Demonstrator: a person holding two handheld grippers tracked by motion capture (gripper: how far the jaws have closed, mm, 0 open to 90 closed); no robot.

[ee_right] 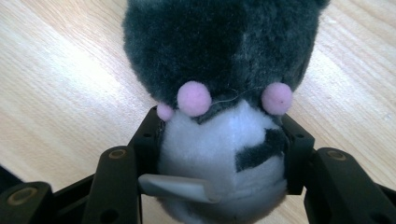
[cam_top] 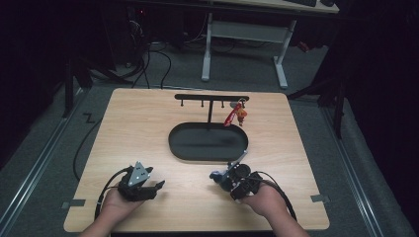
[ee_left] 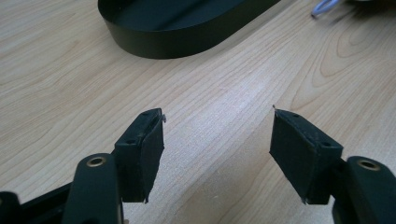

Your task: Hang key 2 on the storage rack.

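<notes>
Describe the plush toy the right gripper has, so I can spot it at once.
On the wooden table, look in front of the black oval tray, at its right end near the person's right hand. The plush toy sits between the right gripper jaws, whose pads press its sides. It is fluffy dark grey above and white below, with small pink pompoms, unlike the red keychain charm hanging from the rack.

Dark grey and white plush toy with pink pompoms, black oval tray, red charm, pale wood table
</notes>
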